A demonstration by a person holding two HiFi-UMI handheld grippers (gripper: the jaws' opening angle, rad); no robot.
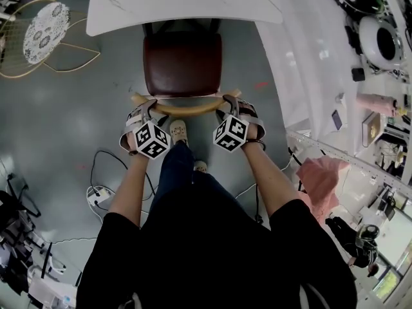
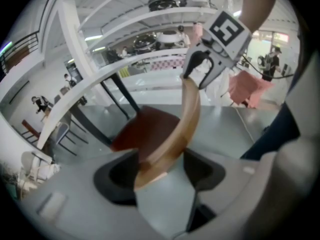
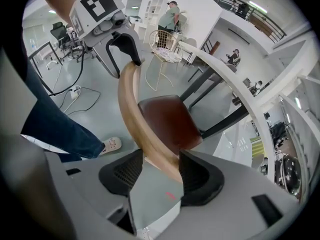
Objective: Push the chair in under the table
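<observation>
Grey polished floor (image 1: pixel 71 127) fills the head view, and on it, straight ahead of me, stands the dark red padded chair (image 1: pixel 182 63) with black legs. Its seat lies mostly out from under the white marble-look table (image 1: pixel 180 2), with only the seat's far edge at the table's near edge. The chair's curved pale wooden backrest (image 1: pixel 187 106) faces me.

I have the left gripper (image 1: pixel 144 110) at the backrest's left end. In the left gripper view its two dark pads (image 2: pixel 116 176) are pressed against the wood from either side, pinching the backrest (image 2: pixel 172 139). The right gripper (image 1: pixel 232 108) sits at the opposite end, and the right gripper view shows it (image 3: pixel 157 171) closed on the wooden band (image 3: pixel 137 119) the same way. Each gripper's view also shows the other one clamped at the far tip of the curve.

Just behind the backrest a pale shoe (image 1: pixel 178 132) and a leg in blue jeans (image 1: pixel 177 166) stand on the floor.

Farther left, a gold wire chair with a white patterned cushion (image 1: pixel 45 29) stands well apart. Black cables (image 1: pixel 122 163) loop beside a white power strip (image 1: pixel 98 198). To the right, a pink cloth (image 1: pixel 320 179) hangs off a white shelf rail (image 1: pixel 335 154). The small things on the shelf are too small for me to tell.
</observation>
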